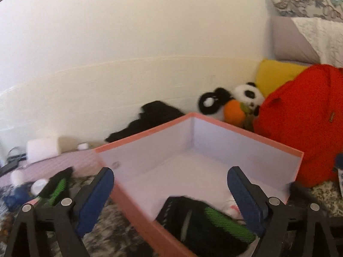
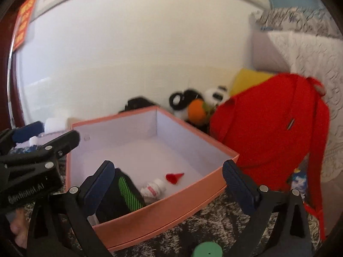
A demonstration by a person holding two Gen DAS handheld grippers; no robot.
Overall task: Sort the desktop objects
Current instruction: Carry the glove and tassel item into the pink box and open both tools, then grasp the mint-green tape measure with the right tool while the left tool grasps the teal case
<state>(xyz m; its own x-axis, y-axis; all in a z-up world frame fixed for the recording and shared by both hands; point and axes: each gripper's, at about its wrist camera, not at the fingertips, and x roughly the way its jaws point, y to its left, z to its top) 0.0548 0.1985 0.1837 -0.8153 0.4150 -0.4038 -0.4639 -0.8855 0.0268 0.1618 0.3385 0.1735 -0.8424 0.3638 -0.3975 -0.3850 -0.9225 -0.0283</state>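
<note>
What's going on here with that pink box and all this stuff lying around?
A person is sorting loose items into the pink box with handheld tongs. The left tongs and the right tongs are both open and empty above the box's near side. Inside lie a black-and-green item, a small white bottle and a red cone.

Plain white wall [image 1: 128, 42] filling the background, daylight falling evenly across it, mottled grey-and-white surface [image 2: 214, 220] lying below, stacked pillows [image 1: 310, 34] resting at right, red paper decoration [image 2: 24, 19] hanging upper left.
</note>
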